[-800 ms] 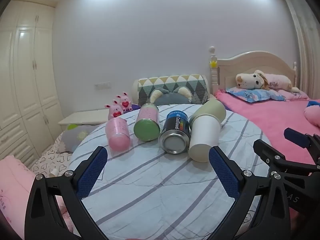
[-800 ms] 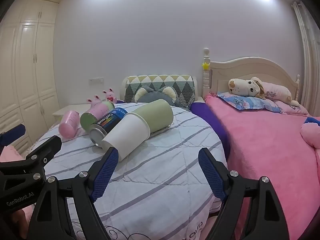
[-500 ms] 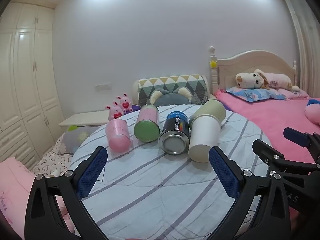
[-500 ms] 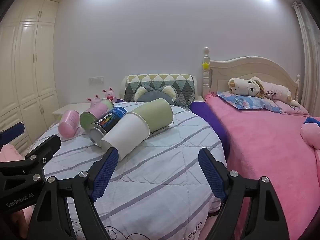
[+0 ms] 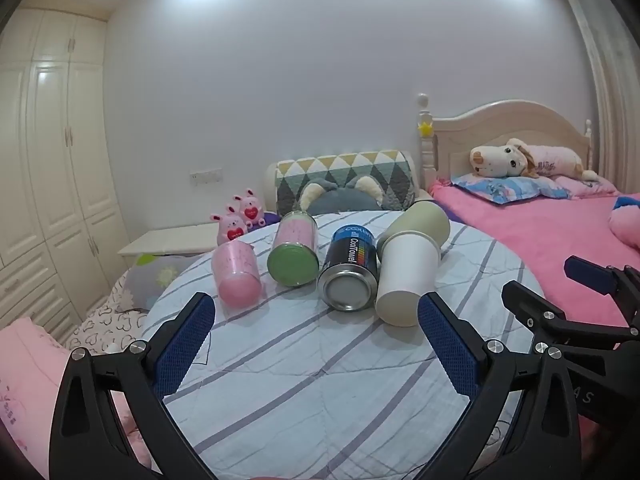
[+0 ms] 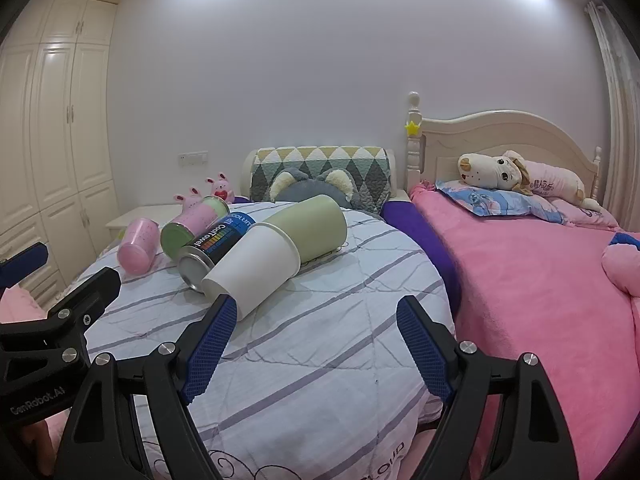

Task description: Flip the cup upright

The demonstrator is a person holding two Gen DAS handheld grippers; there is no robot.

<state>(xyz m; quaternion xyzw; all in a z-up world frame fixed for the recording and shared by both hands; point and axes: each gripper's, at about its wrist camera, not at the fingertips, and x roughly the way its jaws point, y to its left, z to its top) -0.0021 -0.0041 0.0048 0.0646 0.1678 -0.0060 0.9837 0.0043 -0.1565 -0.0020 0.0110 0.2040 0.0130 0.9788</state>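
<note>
The left gripper (image 5: 316, 334) is seen along the bottom of the left wrist view, its two black arms spread wide and its blue-padded fingers (image 5: 182, 346) held well apart, with nothing clamped between them. The right gripper (image 6: 316, 340) is shown in the same way along the bottom of the right wrist view, blue-padded fingers (image 6: 210, 344) parted and nothing gripped. Each gripper is also caught by the other's camera: the right gripper (image 5: 576, 300) appears at the lower right of the left wrist view, and the left gripper (image 6: 48, 292) at the lower left of the right wrist view, fingers apart in both.
</note>
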